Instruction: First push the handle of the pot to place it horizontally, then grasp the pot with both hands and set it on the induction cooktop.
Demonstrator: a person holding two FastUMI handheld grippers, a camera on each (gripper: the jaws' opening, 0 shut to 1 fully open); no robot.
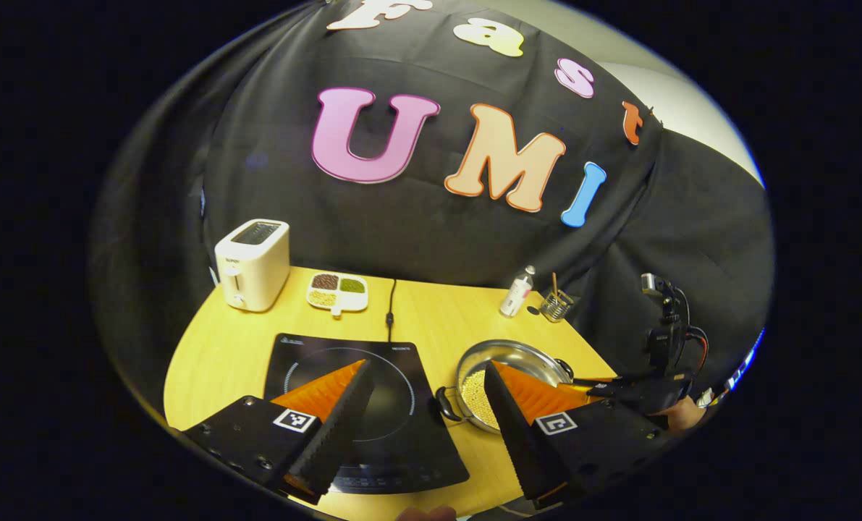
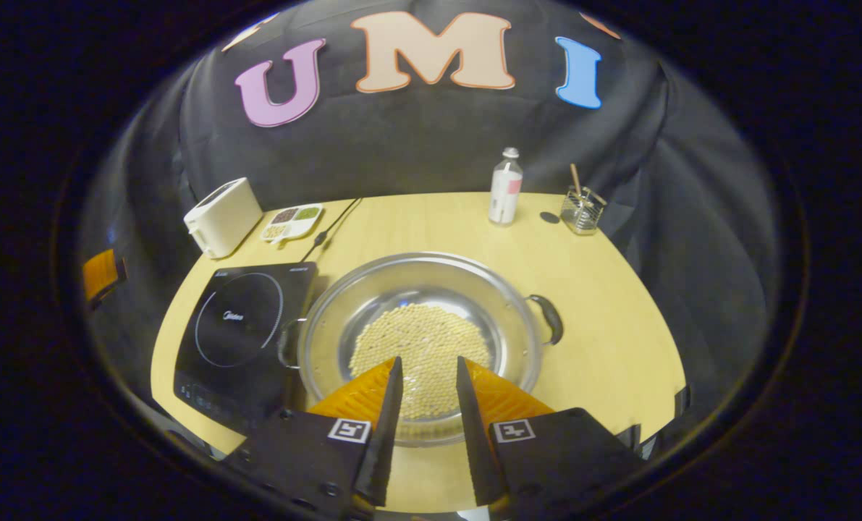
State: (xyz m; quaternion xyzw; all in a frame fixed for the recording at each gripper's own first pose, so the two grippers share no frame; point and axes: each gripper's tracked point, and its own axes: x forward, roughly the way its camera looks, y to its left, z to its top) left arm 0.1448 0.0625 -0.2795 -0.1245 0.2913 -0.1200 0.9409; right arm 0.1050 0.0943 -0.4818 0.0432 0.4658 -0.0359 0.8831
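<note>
Left tool (image 1: 427, 376) hangs with its fingers spread wide over the desk (image 1: 213, 354), one above the cooktop (image 1: 362, 405), the other above the pot (image 1: 506, 380) just to the cooktop's right; the right tool (image 1: 637, 387) sits by the pot's far side. In the right gripper view, the right tool (image 2: 429, 365) hovers over the pot's (image 2: 420, 325) near rim, fingers a little apart, gripping nothing, the beans (image 2: 420, 347) beneath; both pot handles (image 2: 550, 318) point sideways, and the cooktop (image 2: 242, 333) lies beside the pot.

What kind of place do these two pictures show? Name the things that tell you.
Likely a mock kitchen counter staged inside a recording booth: a wooden table carries an induction cooktop, a steel pot of beans and a white toaster, against a draped black cloth wall.
</note>
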